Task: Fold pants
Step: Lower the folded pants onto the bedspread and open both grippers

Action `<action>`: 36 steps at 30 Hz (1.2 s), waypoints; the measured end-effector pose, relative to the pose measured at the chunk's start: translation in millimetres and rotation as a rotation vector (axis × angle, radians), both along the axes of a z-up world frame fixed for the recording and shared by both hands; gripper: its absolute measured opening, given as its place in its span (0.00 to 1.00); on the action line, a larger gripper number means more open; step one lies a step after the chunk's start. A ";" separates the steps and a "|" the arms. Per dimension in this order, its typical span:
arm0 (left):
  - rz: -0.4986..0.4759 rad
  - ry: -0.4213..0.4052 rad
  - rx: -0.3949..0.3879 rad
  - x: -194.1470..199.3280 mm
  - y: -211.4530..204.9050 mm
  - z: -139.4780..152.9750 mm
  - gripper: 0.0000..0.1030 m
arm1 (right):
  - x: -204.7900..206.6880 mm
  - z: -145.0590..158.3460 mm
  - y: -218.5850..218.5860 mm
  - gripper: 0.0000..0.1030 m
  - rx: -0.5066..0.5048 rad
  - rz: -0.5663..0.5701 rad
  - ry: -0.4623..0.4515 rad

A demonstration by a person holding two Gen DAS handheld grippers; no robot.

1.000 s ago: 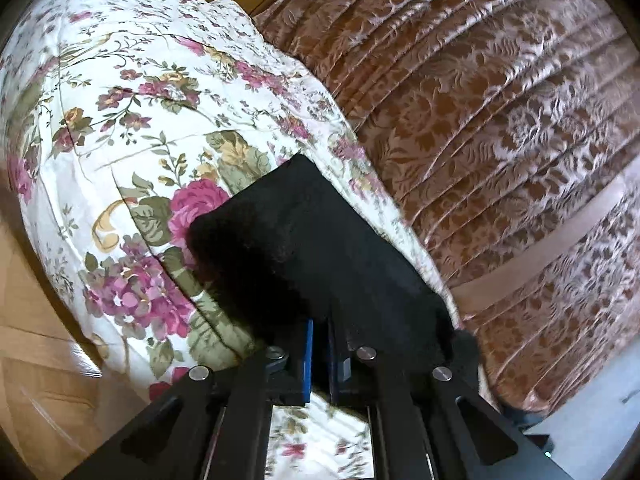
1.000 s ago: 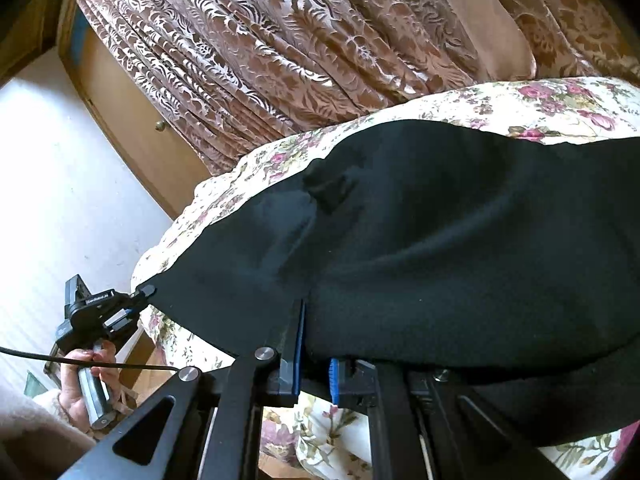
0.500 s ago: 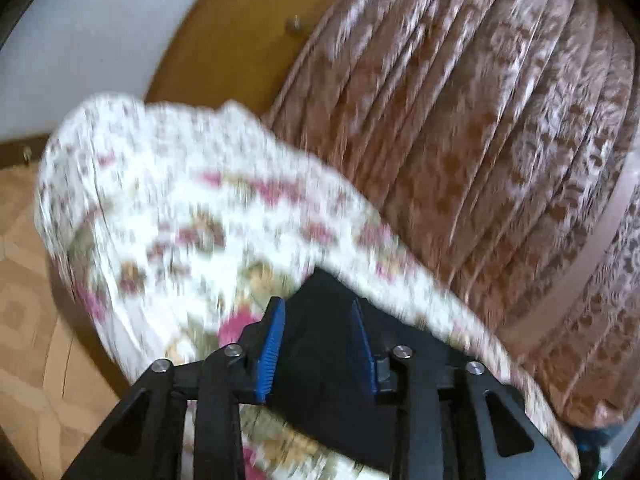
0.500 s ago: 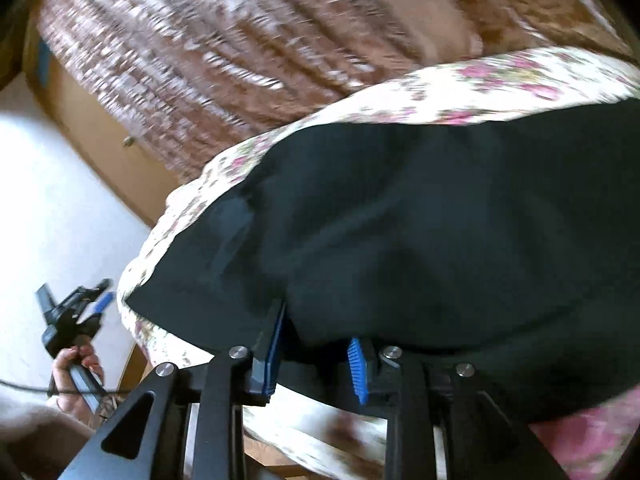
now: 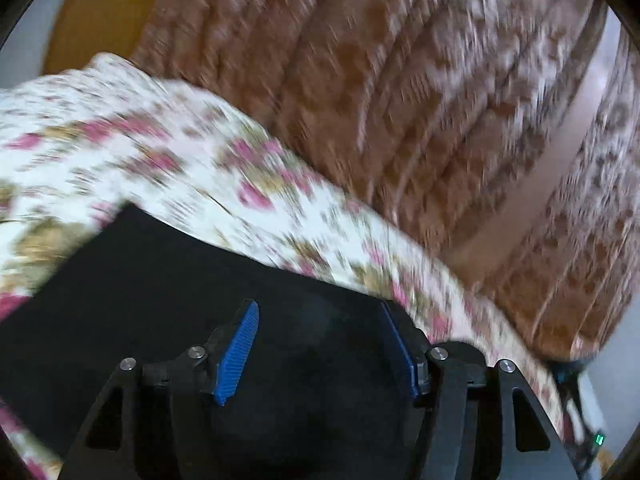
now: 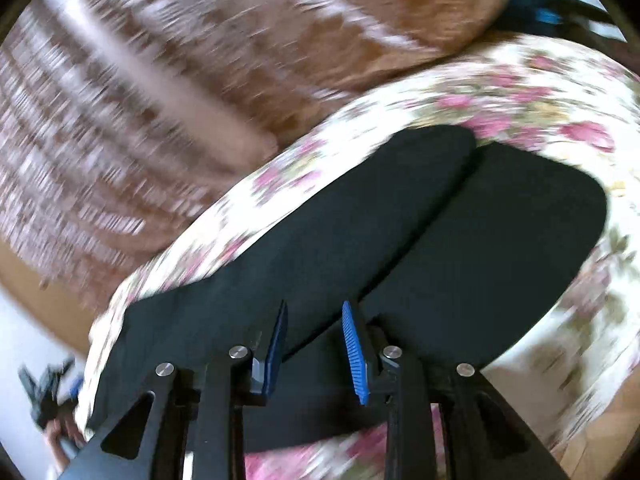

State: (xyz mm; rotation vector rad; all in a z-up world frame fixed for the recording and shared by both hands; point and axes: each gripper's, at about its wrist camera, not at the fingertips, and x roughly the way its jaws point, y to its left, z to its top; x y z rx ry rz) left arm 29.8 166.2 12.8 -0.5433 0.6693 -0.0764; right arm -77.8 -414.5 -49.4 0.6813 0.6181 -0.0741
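Note:
Black pants [image 6: 400,220] lie flat on the floral bed cover [image 6: 520,92], the two legs side by side and running away from my right gripper. My right gripper [image 6: 315,306] is open just above the near part of the pants, and its blue pads touch no cloth. In the left wrist view, one end of the pants [image 5: 160,280] lies on the cover. My left gripper [image 5: 318,306] hovers over it with its jaws opening wide and nothing pinched between them. Both views are motion-blurred.
Brown patterned curtains [image 5: 400,100] hang close behind the bed. A wooden door [image 5: 92,12] and a white wall stand at the far left. The left gripper and the hand holding it [image 6: 48,392] show blurred beyond the bed's corner. Wooden floor [image 6: 600,432] shows at the lower right.
Both grippers were shut on the pants' edge and have let go and opened. Both have swung sideways along the bed; the right view now looks down the two legs.

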 end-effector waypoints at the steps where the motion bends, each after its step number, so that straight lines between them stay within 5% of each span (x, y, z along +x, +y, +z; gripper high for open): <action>1: -0.013 0.005 0.015 9.8 -6.7 -3.5 0.60 | 5.6 -2.8 -15.5 0.28 0.024 -0.045 0.005; 5: 0.017 0.024 0.102 41.2 -8.3 -21.1 0.60 | 26.2 -19.1 -60.9 0.30 0.154 -0.177 0.035; 8: 0.017 0.080 0.047 50.0 11.2 -53.3 0.65 | 43.2 -28.1 -82.2 0.29 0.246 -0.238 0.018; 10: 0.013 0.038 -0.051 43.8 26.1 -65.2 0.65 | 55.2 -30.5 -88.6 0.29 0.252 -0.266 0.021; 12: 0.023 0.007 -0.064 36.4 27.8 -61.9 0.65 | 65.8 -30.9 -92.8 0.27 0.241 -0.271 0.017; 15: 0.020 0.003 -0.033 34.0 20.9 -61.0 0.66 | 80.2 -28.9 -91.2 0.09 0.199 -0.266 0.035; 24: 0.017 -0.014 -0.080 33.6 26.3 -61.7 0.66 | 22.6 37.0 -64.9 0.07 -0.117 -0.288 -0.049; 33: 0.016 -0.019 -0.086 33.8 26.3 -62.0 0.67 | -23.4 -17.9 -81.8 0.06 -0.017 -0.358 0.105; 36: 0.016 -0.019 -0.087 33.4 26.2 -62.2 0.67 | -28.9 -22.7 -83.0 0.08 0.005 -0.365 0.082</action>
